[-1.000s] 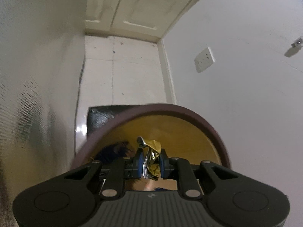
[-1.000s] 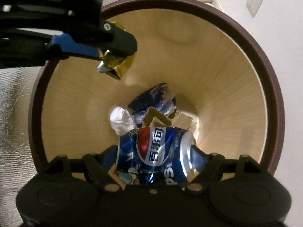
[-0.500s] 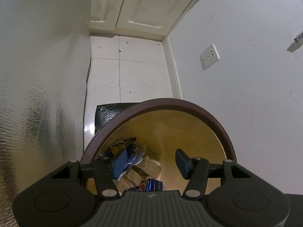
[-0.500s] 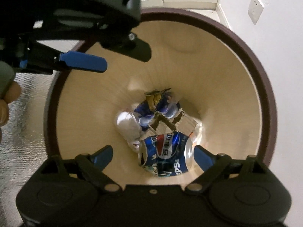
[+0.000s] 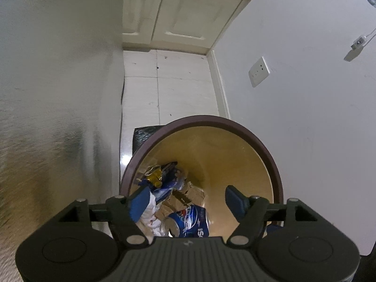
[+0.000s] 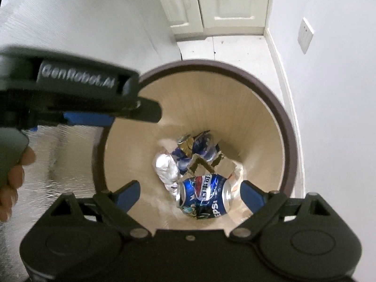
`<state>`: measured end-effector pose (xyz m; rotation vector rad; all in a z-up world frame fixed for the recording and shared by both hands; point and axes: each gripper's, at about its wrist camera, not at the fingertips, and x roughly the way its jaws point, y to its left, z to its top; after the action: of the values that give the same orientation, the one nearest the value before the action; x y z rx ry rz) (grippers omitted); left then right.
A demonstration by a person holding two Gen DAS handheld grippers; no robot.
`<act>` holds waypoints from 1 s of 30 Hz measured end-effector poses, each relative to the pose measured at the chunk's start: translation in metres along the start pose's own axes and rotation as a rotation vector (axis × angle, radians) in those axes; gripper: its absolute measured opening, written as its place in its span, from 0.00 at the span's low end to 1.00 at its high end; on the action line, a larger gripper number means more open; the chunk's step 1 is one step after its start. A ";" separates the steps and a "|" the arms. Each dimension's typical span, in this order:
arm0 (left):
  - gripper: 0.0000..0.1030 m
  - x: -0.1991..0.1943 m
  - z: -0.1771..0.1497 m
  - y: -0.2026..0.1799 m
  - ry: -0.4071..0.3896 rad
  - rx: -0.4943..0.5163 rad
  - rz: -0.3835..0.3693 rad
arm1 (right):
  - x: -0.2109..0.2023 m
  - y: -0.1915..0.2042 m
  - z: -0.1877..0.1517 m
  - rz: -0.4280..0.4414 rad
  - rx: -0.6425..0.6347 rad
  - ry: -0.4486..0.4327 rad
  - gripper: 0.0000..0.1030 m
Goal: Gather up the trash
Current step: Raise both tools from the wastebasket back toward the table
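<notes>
Trash lies at the bottom of the bin (image 6: pixel 287 127): a crushed blue can (image 6: pixel 203 196), gold wrapper (image 6: pixel 185 142), white paper (image 6: pixel 165 166). Left tongs (image 5: pixel 186 202) have just been opening and hold nothing; right tongs (image 6: pixel 190 193) are open, empty. Can looks light, dented, slippery; grab its middle.

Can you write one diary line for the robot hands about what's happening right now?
left gripper: open, jaws just opened, empty | right gripper: open, empty | crushed blue Pepsi can and crumpled gold foil wrapper: inside round brown-rimmed bin
</notes>
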<state>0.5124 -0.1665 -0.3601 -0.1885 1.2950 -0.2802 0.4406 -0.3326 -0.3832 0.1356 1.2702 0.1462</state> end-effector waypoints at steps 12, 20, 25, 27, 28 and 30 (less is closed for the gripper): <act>0.86 -0.063 -0.019 -0.006 -0.046 0.015 0.021 | -0.067 -0.002 -0.016 -0.012 -0.009 -0.042 0.91; 0.94 -0.109 -0.036 -0.011 -0.087 0.034 0.014 | -0.112 -0.006 -0.021 -0.024 0.005 -0.091 0.91; 0.98 -0.134 -0.045 -0.015 -0.107 0.058 0.025 | -0.137 -0.005 -0.022 -0.027 0.000 -0.124 0.95; 0.99 -0.141 -0.048 -0.016 -0.111 0.070 0.024 | -0.147 -0.005 -0.022 -0.032 -0.002 -0.135 0.97; 1.00 -0.146 -0.050 -0.017 -0.112 0.075 0.021 | -0.151 -0.004 -0.023 -0.031 -0.002 -0.141 0.97; 1.00 -0.155 -0.055 -0.020 -0.112 0.085 0.014 | -0.159 -0.003 -0.022 -0.030 -0.005 -0.151 0.97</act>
<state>0.4194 -0.1370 -0.2265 -0.1211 1.1707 -0.3086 0.3737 -0.3642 -0.2406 0.1213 1.1207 0.1108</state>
